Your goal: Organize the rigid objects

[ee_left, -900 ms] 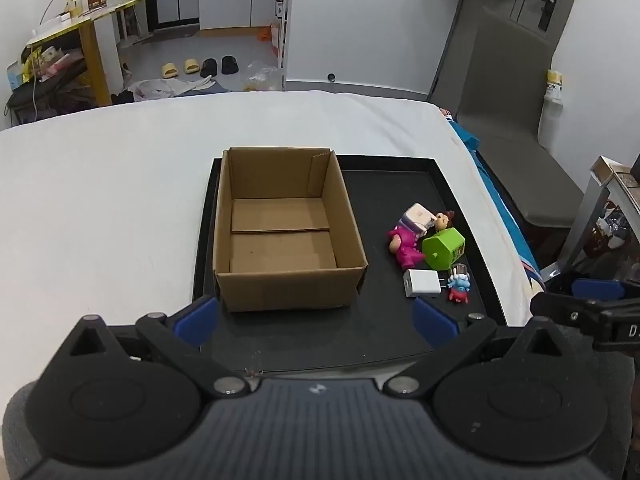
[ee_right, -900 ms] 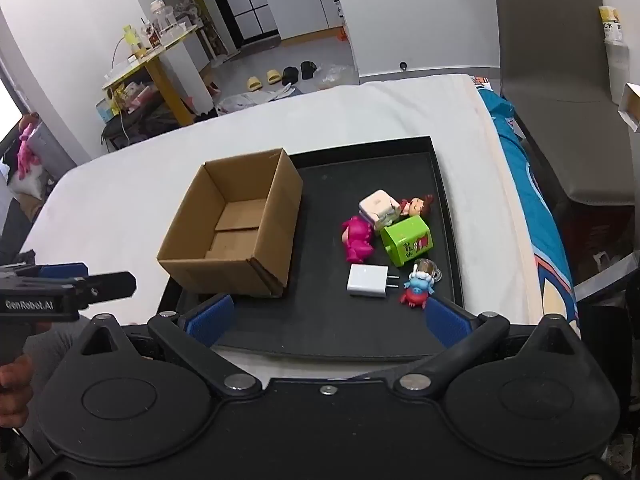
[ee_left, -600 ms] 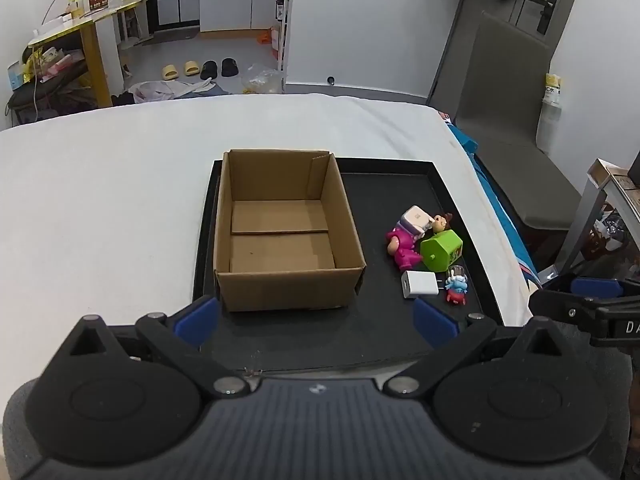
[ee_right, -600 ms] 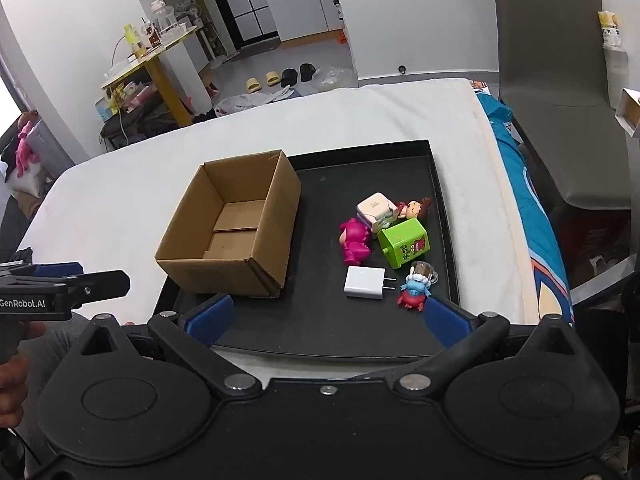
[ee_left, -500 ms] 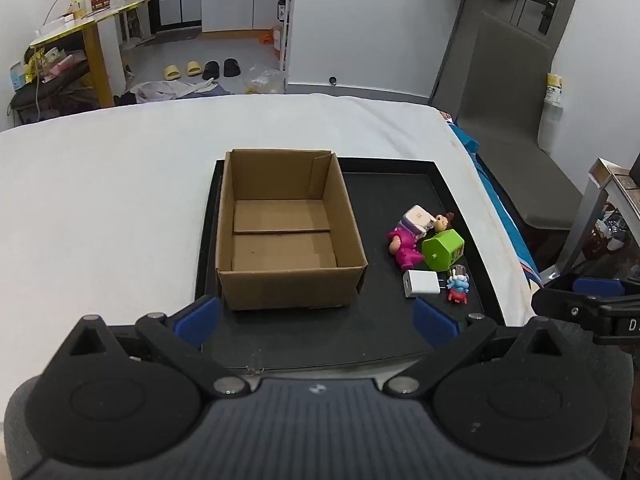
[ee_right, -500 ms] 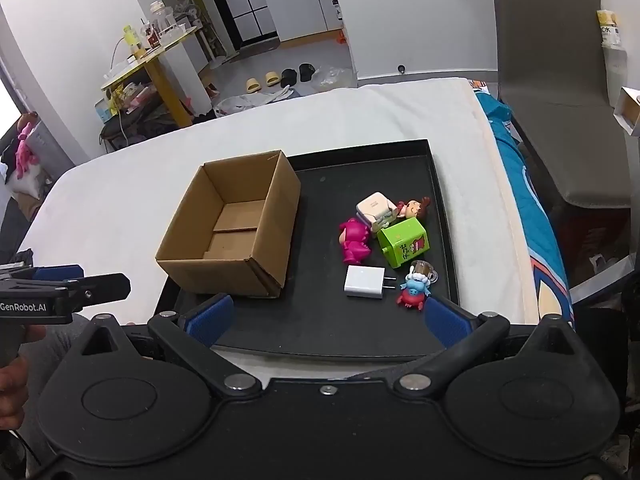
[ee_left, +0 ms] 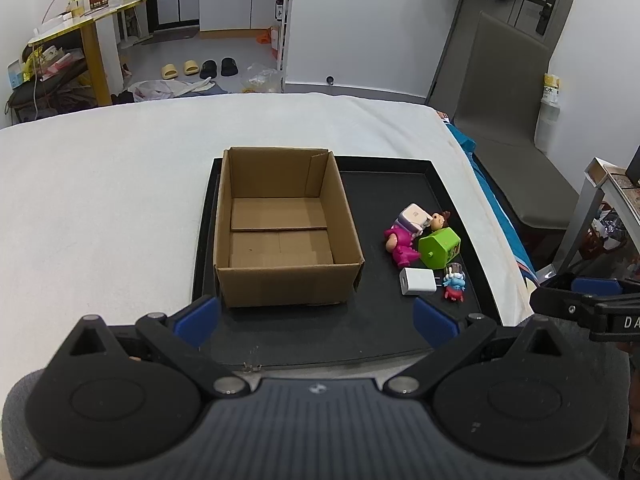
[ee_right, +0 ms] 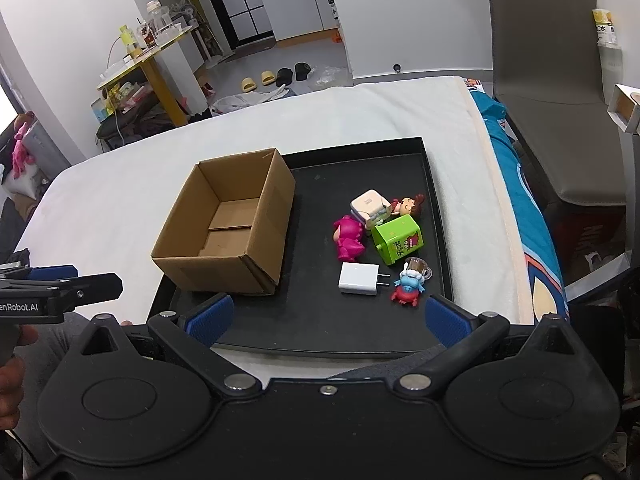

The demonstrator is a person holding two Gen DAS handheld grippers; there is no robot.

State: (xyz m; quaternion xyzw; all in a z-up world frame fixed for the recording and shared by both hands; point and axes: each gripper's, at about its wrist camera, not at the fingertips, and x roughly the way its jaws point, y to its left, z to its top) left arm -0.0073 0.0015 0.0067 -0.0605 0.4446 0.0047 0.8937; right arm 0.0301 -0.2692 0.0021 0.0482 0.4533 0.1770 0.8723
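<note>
A tray (ee_left: 404, 168) lies on the bed (ee_left: 100, 184). A cardboard box (ee_left: 280, 276) stands on the tray's left half. To its right sits a cluster: a doll (ee_right: 350, 240) beside a cube (ee_right: 398, 239), a small box (ee_right: 369, 203) and a figure (ee_right: 410, 205) behind them, a charger (ee_right: 359, 279) and a small toy (ee_right: 408, 286) in front.

- An open cardboard box (ee_left: 280, 236) stands upright and empty on the left part of a black tray (ee_left: 384, 184).
- A pink figure (ee_right: 349, 238) lies on its side right of the box.
- A white cube-shaped item (ee_right: 369, 205) leans against a small brown-haired doll (ee_right: 410, 205).
- A green block with cartoon print (ee_right: 398, 240) lies tilted just beside them.
- A white charger plug (ee_right: 359, 279) lies flat, prongs toward a blue-and-red figurine (ee_right: 408, 286).
</note>
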